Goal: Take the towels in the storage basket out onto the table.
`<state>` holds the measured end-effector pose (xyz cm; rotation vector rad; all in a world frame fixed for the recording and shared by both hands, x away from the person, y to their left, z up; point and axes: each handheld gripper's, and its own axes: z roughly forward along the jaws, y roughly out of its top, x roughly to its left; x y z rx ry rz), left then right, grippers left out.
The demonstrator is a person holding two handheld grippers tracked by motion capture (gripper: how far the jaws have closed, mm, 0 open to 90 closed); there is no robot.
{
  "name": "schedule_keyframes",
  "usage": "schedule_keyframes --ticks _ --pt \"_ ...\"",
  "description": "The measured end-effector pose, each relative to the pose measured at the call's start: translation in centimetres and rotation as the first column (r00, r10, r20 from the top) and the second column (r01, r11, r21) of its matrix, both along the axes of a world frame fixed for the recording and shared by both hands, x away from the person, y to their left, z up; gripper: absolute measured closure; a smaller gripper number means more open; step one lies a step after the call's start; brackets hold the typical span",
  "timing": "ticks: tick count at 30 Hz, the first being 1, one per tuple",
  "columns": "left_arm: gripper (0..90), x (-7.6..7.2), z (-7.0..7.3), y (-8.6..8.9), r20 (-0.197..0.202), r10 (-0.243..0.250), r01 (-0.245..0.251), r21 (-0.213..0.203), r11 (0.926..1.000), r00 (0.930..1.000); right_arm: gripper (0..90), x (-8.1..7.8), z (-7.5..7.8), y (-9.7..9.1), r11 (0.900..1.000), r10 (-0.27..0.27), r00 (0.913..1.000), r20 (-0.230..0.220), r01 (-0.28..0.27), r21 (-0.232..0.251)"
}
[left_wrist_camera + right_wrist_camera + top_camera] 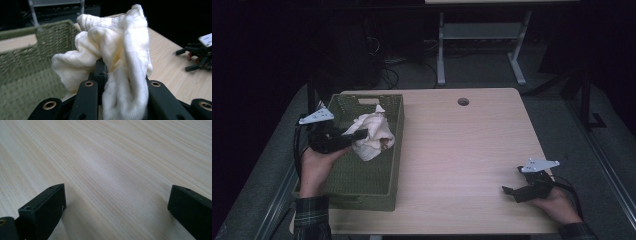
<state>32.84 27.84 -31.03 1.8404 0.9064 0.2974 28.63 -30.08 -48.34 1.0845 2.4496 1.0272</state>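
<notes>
The left hand-held gripper [354,136] has its black jaws clamped on a bunched cream cloth [372,135], holding it over the inside of the green woven basket [362,190]. From the high view the cloth looks like a loose, crumpled lump, hanging above the basket's floor near its far half. The left gripper view [120,82] brings the fabric close: a soft, gauzy weave with fine ribbing, gathered in thick folds that spill over and between the jaws, one fold rising to a peak at the top. That same view shows the basket's [30,62] coarse plaited wall and its flat, tightly woven bottom, detail the high view blurs.

The basket is rectangular, with a cut-out handle slot in its far wall, and sits on the left part of the surface [462,150], a pale wood-grain top with rounded corners and a round cable hole [463,101] near the far edge.

The right hand-held gripper [512,192] rests low at the near right edge of the surface, well apart from the basket, a grey three-cornered plate on top. The right gripper view [115,207] shows its jaws standing wide apart with nothing between them, just bare wood grain [112,157] running in long streaks. In the left gripper view it appears far off at the right [197,57], dark and angular.
</notes>
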Motion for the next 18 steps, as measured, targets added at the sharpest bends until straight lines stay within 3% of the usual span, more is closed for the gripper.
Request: schedule_keyframes --ticks 5,10,15,18 --pt "72.5 0.1 1.1 -1.2 0.023 -0.031 0.031 -0.008 0.9995 0.9992 1.3 0.0 0.0 0.0 1.0000 0.000 1.0000 0.001 0.000 0.000" --pt "72.6 0.1 2.3 -3.3 0.045 -0.098 0.099 -0.022 0.9948 0.9942 1.3 0.0 0.0 0.0 1.0000 0.000 1.0000 0.002 0.000 -0.001" --pt "72.6 0.3 2.8 -4.7 0.057 -0.133 0.135 -0.027 0.9905 0.9894 1.3 0.0 0.0 0.0 1.0000 0.000 1.0000 0.002 0.000 0.000" --pt "72.6 0.5 3.1 -6.2 0.059 -0.172 0.175 -0.040 0.9838 0.9833 1.3 0.0 0.0 0.0 1.0000 0.000 1.0000 0.002 0.000 0.000"
